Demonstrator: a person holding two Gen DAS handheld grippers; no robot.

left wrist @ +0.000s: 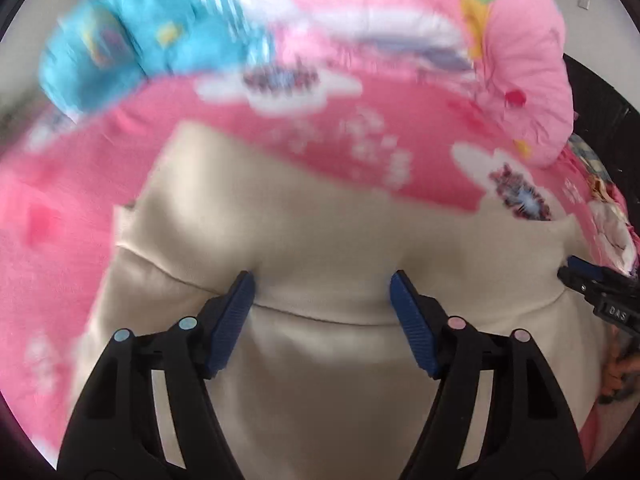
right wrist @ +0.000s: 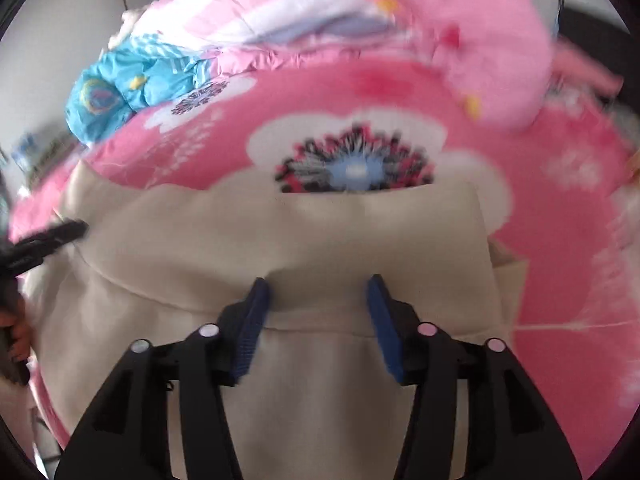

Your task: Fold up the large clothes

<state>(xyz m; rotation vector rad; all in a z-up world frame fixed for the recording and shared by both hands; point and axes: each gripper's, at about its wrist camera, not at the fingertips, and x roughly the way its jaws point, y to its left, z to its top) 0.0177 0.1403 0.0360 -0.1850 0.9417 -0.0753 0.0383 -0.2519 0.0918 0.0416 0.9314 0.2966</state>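
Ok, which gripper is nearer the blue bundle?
Left. The left gripper hangs over the cream garment on the side towards the blue bundle; the right gripper is over the same garment, further right.

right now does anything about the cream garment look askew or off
Nothing damaged. The cream garment lies folded on the pink floral bedsheet, but a small flap sticks out past its right edge, slightly untidy.

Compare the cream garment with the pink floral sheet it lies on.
1. The cream garment is plain, without any print; the pink floral sheet carries white flowers with dark, blue-centred middles.
2. The cream garment is layered, one panel folded over another with a seam across it; the pink floral sheet lies spread in one flat layer.
3. The garment covers only part of the sheet, which runs out past it.

Both are soft fabric.
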